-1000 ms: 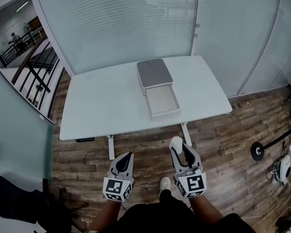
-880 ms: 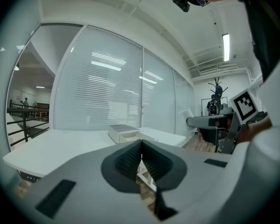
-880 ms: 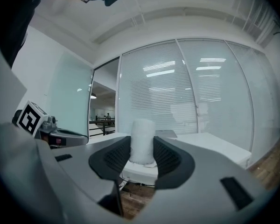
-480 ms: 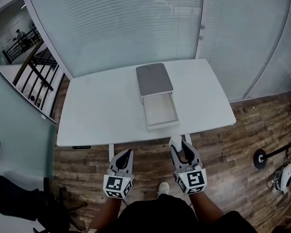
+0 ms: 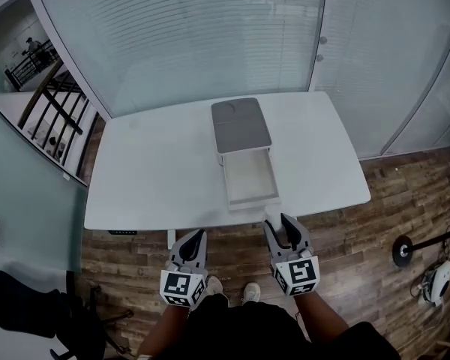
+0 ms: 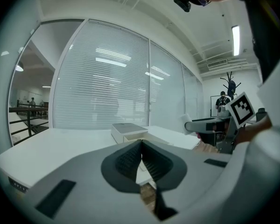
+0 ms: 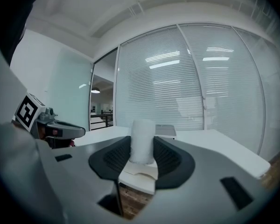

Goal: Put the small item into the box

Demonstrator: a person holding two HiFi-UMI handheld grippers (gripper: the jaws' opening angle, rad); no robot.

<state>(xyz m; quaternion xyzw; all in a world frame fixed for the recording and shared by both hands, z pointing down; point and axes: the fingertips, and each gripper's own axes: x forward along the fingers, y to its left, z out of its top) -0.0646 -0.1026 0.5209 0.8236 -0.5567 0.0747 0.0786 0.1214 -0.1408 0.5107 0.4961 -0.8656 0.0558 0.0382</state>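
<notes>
The box (image 5: 241,124) has a grey lid and stands at the middle of the white table (image 5: 150,171). Its white drawer (image 5: 249,178) is pulled out toward me and looks empty. My right gripper (image 5: 278,222) is shut on a small white cylinder (image 5: 272,217), held upright between the pads (image 7: 143,141), just short of the table's front edge. My left gripper (image 5: 199,236) hangs beside it over the floor, jaws shut and empty (image 6: 141,143). The box (image 6: 129,131) shows ahead in the left gripper view, as does the box (image 7: 164,130) in the right gripper view.
A glass wall with blinds (image 5: 210,36) runs behind the table. Wooden floor (image 5: 345,231) lies under me. A black stand base (image 5: 401,250) and a white device (image 5: 435,282) sit at the right. A dark chair (image 5: 22,310) is at the lower left.
Both grippers have moved forward toward the table's front edge, and the table and box now lie closer below me. The right gripper still holds the white cylinder.
</notes>
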